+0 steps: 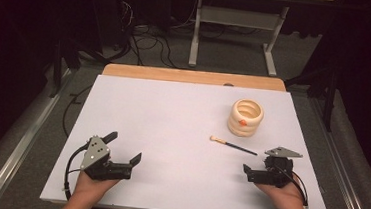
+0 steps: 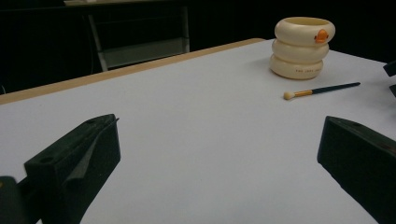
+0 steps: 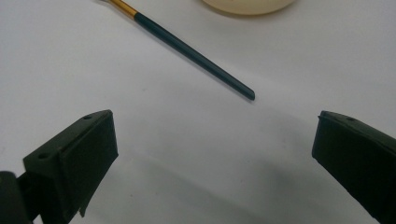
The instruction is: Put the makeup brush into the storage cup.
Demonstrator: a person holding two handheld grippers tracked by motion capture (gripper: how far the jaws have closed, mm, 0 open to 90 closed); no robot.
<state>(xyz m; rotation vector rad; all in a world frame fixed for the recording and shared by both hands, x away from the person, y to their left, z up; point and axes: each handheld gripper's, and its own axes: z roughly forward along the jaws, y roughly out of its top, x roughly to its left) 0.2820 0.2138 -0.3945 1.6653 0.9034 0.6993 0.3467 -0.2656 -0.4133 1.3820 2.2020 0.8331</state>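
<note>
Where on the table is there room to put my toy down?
Anywhere between the left gripper and the far wooden edge is bare. It's crowded near the right gripper, where the brush and ringed holder sit.

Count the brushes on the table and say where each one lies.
1. The brush lies flat on the white table, just in front of the cream ringed holder, ahead of the right gripper.

Bare white table (image 1: 172, 123) ahead; only cream ringed holder (image 1: 245, 118) stands behind the brush (image 1: 233, 145), just apart

Black claws (image 1: 125, 149) (grey three-cornered plates atop), seemingly black cables.
</note>
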